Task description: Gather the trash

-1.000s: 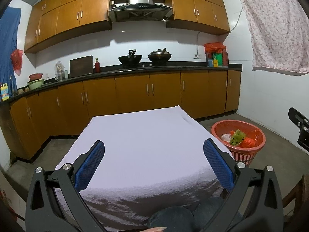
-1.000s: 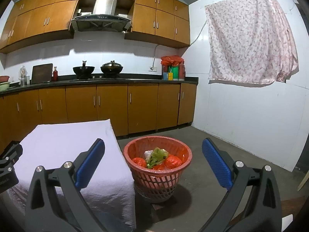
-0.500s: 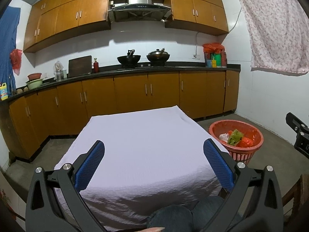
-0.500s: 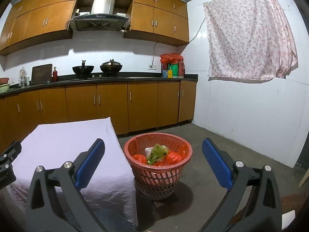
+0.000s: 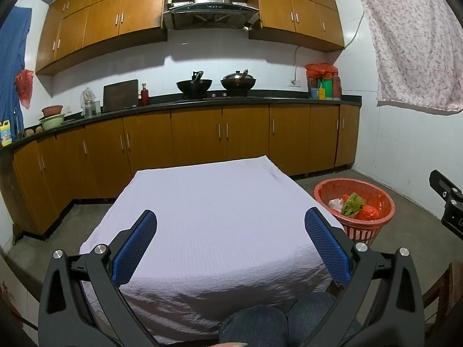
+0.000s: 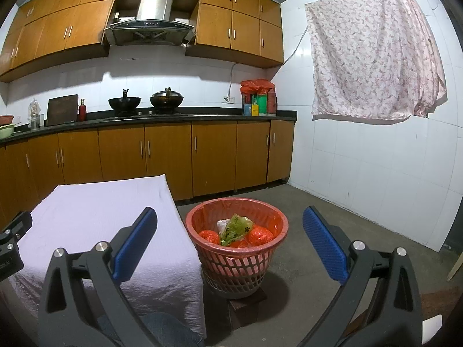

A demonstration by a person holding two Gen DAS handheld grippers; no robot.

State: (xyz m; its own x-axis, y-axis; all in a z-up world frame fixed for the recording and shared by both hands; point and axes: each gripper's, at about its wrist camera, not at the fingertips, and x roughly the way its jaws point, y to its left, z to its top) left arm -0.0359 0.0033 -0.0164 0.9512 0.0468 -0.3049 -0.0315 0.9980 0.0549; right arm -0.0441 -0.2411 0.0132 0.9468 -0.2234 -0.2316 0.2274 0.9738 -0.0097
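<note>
A red plastic trash basket (image 6: 262,257) with a red liner stands on the floor right of the table; it also shows in the left wrist view (image 5: 382,201). Inside lie red crumpled bags (image 6: 260,234), a green wrapper (image 6: 235,225) and a pale scrap (image 6: 222,224). My left gripper (image 5: 230,245) is open and empty above the near part of the white-clothed table (image 5: 220,202). My right gripper (image 6: 230,244) is open and empty, held above and in front of the basket.
Wooden base cabinets (image 5: 196,136) with a dark counter run along the back wall, bearing woks, a board and bottles. A floral cloth (image 6: 373,55) hangs on the right wall. The basket sits on a small dark block (image 6: 246,303). The person's knees (image 5: 260,324) are at the table's near edge.
Both grippers have drawn back and tilted slightly, so the table and basket sit a little lower and further in view. Both stay open and empty.
</note>
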